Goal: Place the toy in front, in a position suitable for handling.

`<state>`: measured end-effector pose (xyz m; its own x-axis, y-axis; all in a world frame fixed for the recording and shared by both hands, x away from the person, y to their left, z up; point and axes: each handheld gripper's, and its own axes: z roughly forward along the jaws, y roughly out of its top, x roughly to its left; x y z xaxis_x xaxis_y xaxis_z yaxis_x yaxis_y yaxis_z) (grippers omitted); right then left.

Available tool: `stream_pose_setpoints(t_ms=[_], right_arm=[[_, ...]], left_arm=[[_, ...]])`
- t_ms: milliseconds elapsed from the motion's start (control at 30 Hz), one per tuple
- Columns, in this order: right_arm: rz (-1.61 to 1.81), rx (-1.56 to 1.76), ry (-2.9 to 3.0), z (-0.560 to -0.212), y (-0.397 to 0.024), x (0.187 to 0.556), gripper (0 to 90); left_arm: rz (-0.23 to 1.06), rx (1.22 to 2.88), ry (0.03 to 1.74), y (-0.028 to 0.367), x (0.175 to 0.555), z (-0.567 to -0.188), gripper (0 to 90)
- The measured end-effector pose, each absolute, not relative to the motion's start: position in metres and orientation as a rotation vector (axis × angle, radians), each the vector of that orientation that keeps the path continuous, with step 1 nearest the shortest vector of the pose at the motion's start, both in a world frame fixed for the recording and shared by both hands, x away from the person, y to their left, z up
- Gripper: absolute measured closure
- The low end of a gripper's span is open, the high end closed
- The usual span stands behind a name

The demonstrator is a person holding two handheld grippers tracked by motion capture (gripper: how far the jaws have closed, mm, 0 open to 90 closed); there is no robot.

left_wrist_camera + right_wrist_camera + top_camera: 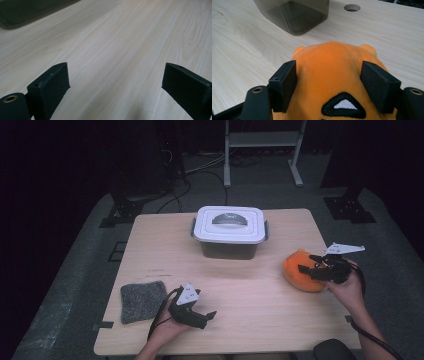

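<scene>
The right tool (328, 87) sits low over a round orange plush toy with small ears and a stitched black-and-white triangle (332, 75), its two black jaws spread wide and set one on each flank of the soft body. The pads look level with the plush and close against it, but I would not call it a squeeze yet; the fabric shows no dent. So the reach seems done, and closing, lifting and carrying are all left.

Beyond that tool, across bare pale wood counter (250, 285), stands a smoky clear plastic box with a white clip-on lid and grey handle (229, 231). If the toy is meant for it, the lid sits on and would be in the way. A round cable hole (352, 7) lies past the box.

Well off to the far side, the left tool (200, 312) rests low near the front edge, jaws wide apart with nothing but wood grain between them. Just outside it lies a square grey felt-like pad (142, 300). Nothing stands between the right tool and the box.
</scene>
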<state>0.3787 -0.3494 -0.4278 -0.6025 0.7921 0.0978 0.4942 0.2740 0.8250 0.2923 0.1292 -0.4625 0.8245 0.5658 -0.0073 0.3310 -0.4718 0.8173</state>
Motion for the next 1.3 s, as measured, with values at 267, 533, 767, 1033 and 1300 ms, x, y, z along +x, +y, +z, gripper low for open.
stream_pose_setpoints(t_ms=[267, 533, 767, 1033, 1300], right_arm=[[1.257, 1.187, 2.205, -0.431, -0.348, 0.375, 42.2], [1.227, 1.208, 2.222, -0.425, -0.341, 0.375, 56.2], [1.194, 1.228, 2.270, -0.416, -0.339, 0.379, 67.4], [1.238, 1.216, 2.308, -0.405, -0.334, 0.380, 70.1], [1.335, 1.055, 2.382, -0.386, -0.304, 0.367, 69.8]], left_arm=[[0.332, 2.096, 0.663, 0.130, 0.293, -0.462, 6.6], [0.342, 2.092, 0.656, 0.131, 0.293, -0.461, 6.6], [0.352, 2.082, 0.665, 0.136, 0.294, -0.459, 6.6], [0.363, 2.055, 0.694, 0.147, 0.297, -0.455, 6.6], [0.368, 2.042, 0.704, 0.156, 0.299, -0.451, 6.7]])
